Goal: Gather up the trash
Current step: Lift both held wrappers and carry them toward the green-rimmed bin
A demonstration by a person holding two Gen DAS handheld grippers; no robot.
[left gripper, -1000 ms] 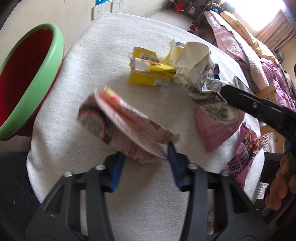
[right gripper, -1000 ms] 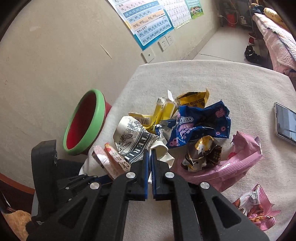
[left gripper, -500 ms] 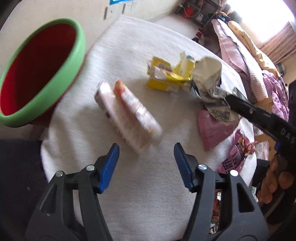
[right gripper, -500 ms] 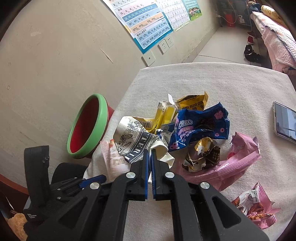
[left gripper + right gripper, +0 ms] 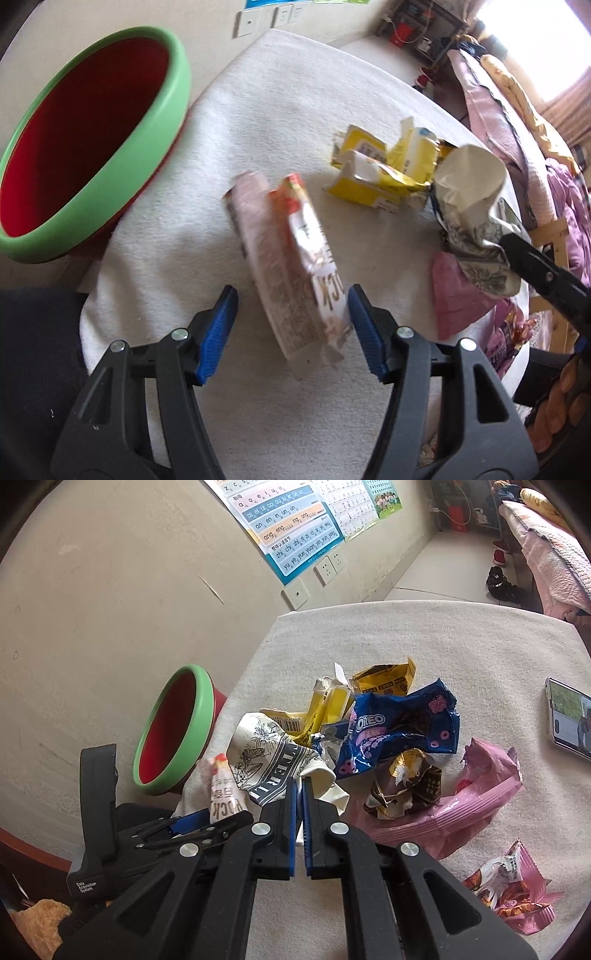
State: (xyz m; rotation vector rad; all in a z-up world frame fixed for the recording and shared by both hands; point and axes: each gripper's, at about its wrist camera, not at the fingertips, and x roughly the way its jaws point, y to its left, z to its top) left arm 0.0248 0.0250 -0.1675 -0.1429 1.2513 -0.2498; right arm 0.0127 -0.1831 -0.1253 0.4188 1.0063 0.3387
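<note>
A pink snack carton (image 5: 288,258) lies on the white tablecloth (image 5: 295,92), between the blue pads of my left gripper (image 5: 291,295). The jaws stand open; the right pad is at the carton's edge and the left pad is clear of it. The carton (image 5: 223,797) also shows in the right wrist view, beside the left gripper. My right gripper (image 5: 299,781) is shut on the rim of a crumpled, printed paper cup (image 5: 266,760). In the left wrist view its black tip (image 5: 506,240) pinches that cup (image 5: 469,184). The red bin with a green rim (image 5: 177,92) stands off the table's left edge.
Yellow cartons (image 5: 369,177), a blue Oreo wrapper (image 5: 399,727), a brown-gold wrapper (image 5: 406,782) and pink bags (image 5: 480,797) are piled mid-table. A phone (image 5: 569,720) lies at the right edge. A person's fingers (image 5: 565,398) hold the right gripper. The wall is behind the bin (image 5: 205,701).
My left jaws opened and let go of the pink carton, which dropped from a tilted hold onto the cloth. The left view rolled towards the bin. The right gripper stayed still.
</note>
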